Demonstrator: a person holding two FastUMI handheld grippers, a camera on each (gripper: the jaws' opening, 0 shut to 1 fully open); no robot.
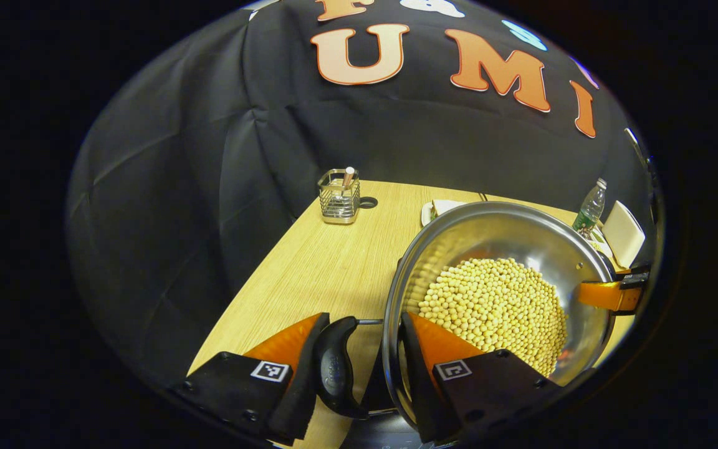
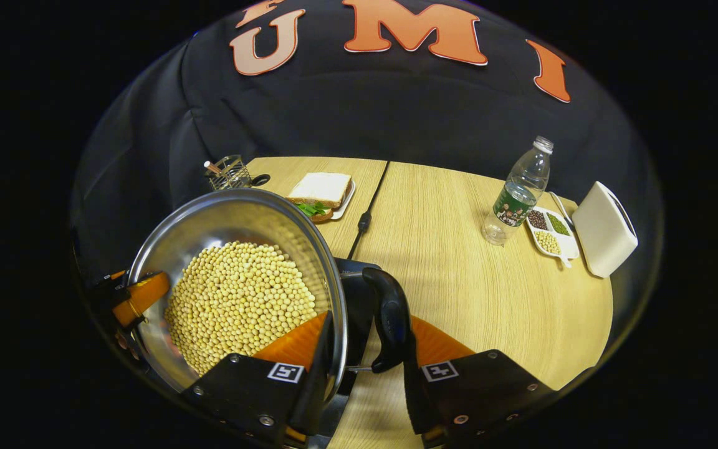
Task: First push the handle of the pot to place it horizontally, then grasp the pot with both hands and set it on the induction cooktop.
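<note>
The left gripper pinches one black side handle and the rim of the bean-filled pot; the right gripper pinches the opposite handle, the pot held tilted above the wooden surface.

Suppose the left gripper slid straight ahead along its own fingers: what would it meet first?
The left gripper already straddles the pot's rim and black side handle, so it would likely jam on those first. Depth is uncertain.
</note>
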